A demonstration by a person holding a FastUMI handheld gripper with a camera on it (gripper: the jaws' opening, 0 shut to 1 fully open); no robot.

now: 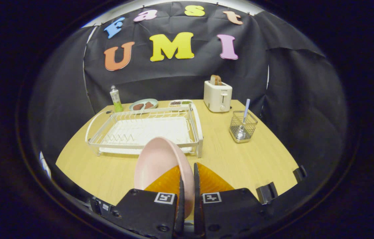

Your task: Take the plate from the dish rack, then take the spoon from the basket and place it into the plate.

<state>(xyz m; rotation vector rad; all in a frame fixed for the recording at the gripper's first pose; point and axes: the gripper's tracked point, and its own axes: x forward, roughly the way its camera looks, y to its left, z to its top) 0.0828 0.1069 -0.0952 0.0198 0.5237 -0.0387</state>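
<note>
Between the 2 orange fingers, the gripper (187, 181) pinches the pink plate (157, 162) by its right rim, on edge above the near part of the table (107, 176).

The plate is out of the white dish rack (144, 129), which lies just beyond it. With the hold on 1 thin strip of rim and most of the plate hanging left of the fingers, I judge it could swing or slip when lowered, and its far edge could clip the rack's near rail. The spoon (244, 118) stands in the wire basket (242, 127), far right of the fingers and well apart from the rack. A toaster (217, 96) stands behind the basket; a green bottle (116, 98) and food dishes (144, 105) sit at the far edge, out of the way.
</note>
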